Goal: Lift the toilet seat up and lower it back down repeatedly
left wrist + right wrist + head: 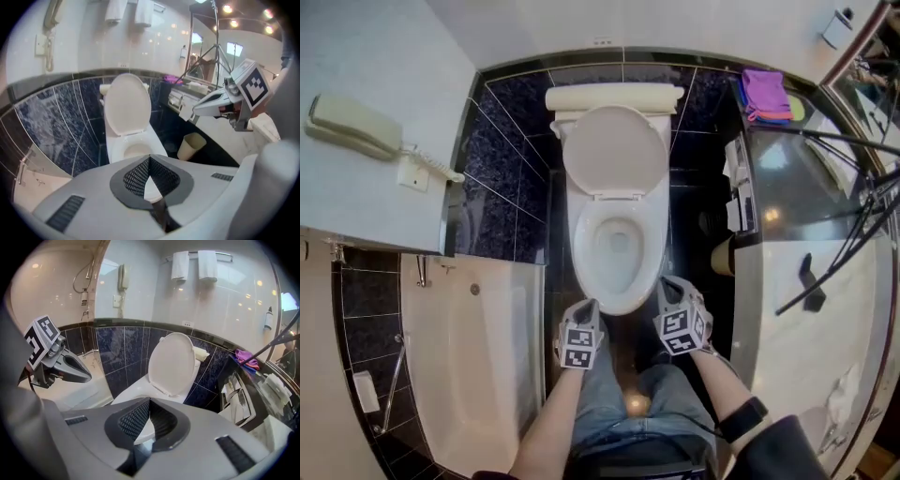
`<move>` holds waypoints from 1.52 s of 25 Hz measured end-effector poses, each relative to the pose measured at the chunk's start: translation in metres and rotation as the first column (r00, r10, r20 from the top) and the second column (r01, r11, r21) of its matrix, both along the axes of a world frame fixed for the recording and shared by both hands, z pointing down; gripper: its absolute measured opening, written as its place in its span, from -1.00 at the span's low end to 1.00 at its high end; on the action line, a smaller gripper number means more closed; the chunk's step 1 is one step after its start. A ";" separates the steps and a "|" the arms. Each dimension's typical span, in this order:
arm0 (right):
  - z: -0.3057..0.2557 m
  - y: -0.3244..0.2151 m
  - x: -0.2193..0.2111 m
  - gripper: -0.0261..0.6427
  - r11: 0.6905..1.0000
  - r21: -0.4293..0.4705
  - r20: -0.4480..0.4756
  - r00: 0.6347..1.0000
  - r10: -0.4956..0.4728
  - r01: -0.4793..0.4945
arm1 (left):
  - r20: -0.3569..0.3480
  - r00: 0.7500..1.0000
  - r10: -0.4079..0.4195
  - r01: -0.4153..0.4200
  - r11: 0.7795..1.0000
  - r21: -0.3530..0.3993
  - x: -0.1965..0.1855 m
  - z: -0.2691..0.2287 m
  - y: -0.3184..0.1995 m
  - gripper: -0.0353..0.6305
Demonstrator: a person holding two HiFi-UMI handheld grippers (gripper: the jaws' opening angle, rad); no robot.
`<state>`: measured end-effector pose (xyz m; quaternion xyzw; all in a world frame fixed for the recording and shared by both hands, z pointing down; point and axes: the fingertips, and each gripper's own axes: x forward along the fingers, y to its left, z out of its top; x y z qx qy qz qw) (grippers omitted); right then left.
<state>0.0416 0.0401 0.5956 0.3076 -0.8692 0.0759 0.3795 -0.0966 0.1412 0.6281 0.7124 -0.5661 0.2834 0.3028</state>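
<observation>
both tongs are pinched narrow with nothing between them. the left tongs (587,306) and right tongs (669,287) hang side by side just short of the front rim of the toilet (619,281), above the person's knees and touching nothing.

the lid (615,150) stands upright, leaning back on the tank (614,97), and the bowl is open. whether a seat ring lies on the rim i cannot tell.

a bathtub (469,347) sits left of the toilet and a pale bin (191,146) right of it, by the worktop (811,244). a purple cloth (766,94) lies at the worktop's far end. a phone (352,127) hangs on the left wall.
</observation>
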 end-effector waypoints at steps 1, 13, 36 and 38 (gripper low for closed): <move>-0.020 0.000 0.000 -0.87 1.000 -0.004 0.022 1.000 0.010 -0.010 | 0.001 1.000 -0.006 0.006 0.999 0.031 -0.002 -0.028 -0.003 -0.89; -0.192 -0.011 0.009 -0.87 0.997 0.028 0.201 0.978 0.060 -0.067 | 0.044 0.998 -0.036 0.021 0.952 0.306 -0.040 -0.236 -0.031 -0.89; -0.211 0.013 0.068 -0.87 0.988 0.020 0.261 0.955 0.141 -0.152 | -0.016 0.997 -0.081 0.081 0.911 0.405 -0.043 -0.288 -0.007 -0.89; -0.209 0.015 0.065 -0.87 0.989 0.018 0.258 0.957 0.136 -0.145 | -0.014 0.996 -0.086 0.084 0.911 0.403 -0.045 -0.287 -0.004 -0.89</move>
